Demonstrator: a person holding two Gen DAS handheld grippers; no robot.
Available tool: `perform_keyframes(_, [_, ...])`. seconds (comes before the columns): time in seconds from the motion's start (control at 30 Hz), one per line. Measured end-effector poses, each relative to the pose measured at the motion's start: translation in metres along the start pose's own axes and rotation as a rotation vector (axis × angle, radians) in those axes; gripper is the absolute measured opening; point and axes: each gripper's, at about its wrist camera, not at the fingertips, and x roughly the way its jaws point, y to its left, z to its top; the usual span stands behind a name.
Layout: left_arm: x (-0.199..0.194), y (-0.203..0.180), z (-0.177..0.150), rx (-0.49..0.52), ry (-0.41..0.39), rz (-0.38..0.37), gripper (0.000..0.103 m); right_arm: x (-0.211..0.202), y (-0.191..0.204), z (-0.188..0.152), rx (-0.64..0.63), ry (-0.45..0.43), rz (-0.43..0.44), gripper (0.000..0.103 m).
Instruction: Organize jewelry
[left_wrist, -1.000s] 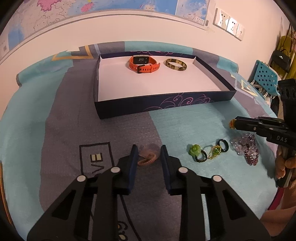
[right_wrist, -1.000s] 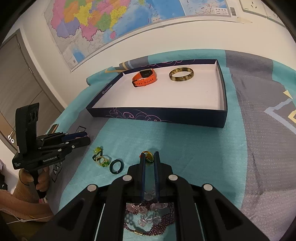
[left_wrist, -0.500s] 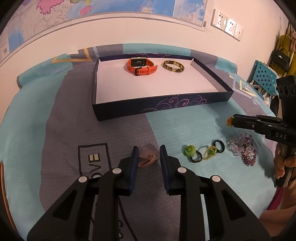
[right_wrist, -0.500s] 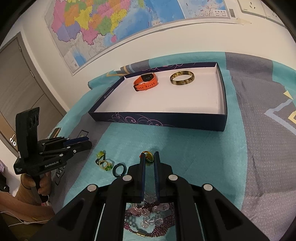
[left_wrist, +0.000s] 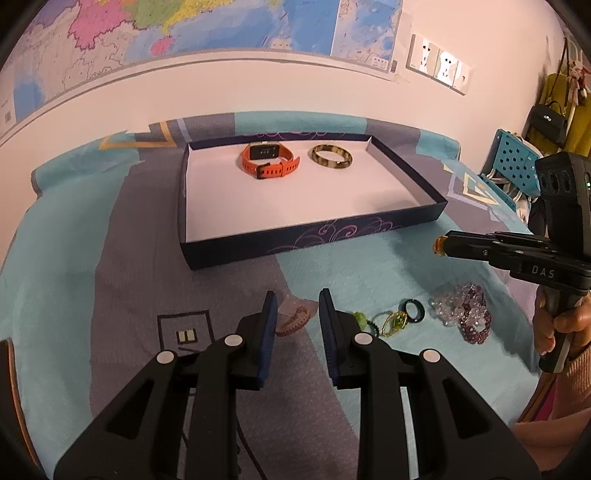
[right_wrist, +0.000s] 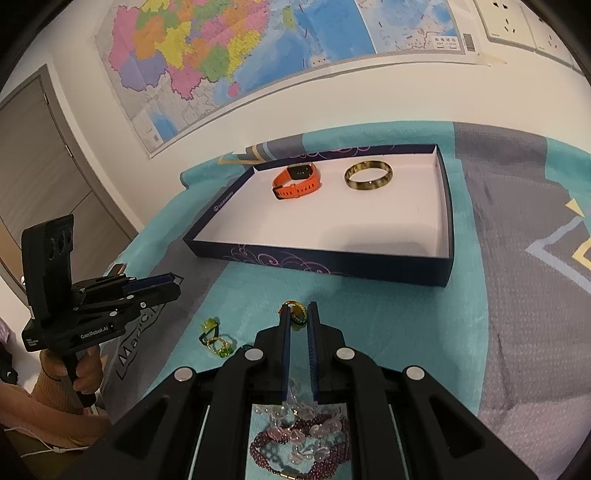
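A dark blue tray (left_wrist: 314, 238) (right_wrist: 332, 264) holds an orange watch (left_wrist: 267, 160) (right_wrist: 297, 181) and a mottled bangle (left_wrist: 330, 157) (right_wrist: 368, 176). My right gripper (right_wrist: 298, 317) is shut on a small gold and green ring (right_wrist: 297, 316), held above the cloth in front of the tray; it also shows in the left wrist view (left_wrist: 441, 245). My left gripper (left_wrist: 295, 310) is open over a pink bracelet (left_wrist: 293, 321) on the cloth. Green rings (left_wrist: 391, 321) (right_wrist: 218, 341), a black ring (left_wrist: 413, 312) and purple bead bracelets (left_wrist: 463, 314) (right_wrist: 299, 439) lie on the cloth.
A teal and grey cloth (left_wrist: 74, 258) covers the table. A wall with a map (right_wrist: 258, 48) stands behind the tray. A blue perforated crate (left_wrist: 515, 162) and hanging bags (left_wrist: 550, 122) are at the far right. A door (right_wrist: 33, 166) is at the left.
My right gripper has risen with the ring and moved toward the tray. My left gripper has lifted and drawn back a little, still open over the pink bracelet.
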Motion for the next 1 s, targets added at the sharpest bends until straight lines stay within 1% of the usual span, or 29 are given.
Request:
perform_keyframes(0.63, [0.001,-0.006,0.032,0.031,-0.056,-0.016,0.023,0.001,0.006,0.036,-0.054,-0.034,-0.004,0.007])
perform_keyframes(0.87, [0.007,-0.001,0.044,0.021,-0.062,-0.020,0.023,0.006,0.005,0.048,-0.060,-0.037,-0.001,0.007])
perform_keyframes(1.0, [0.011,0.002,0.055,0.020,-0.071,-0.021,0.023,0.011,0.002,0.057,-0.062,-0.038,-0.013,0.007])
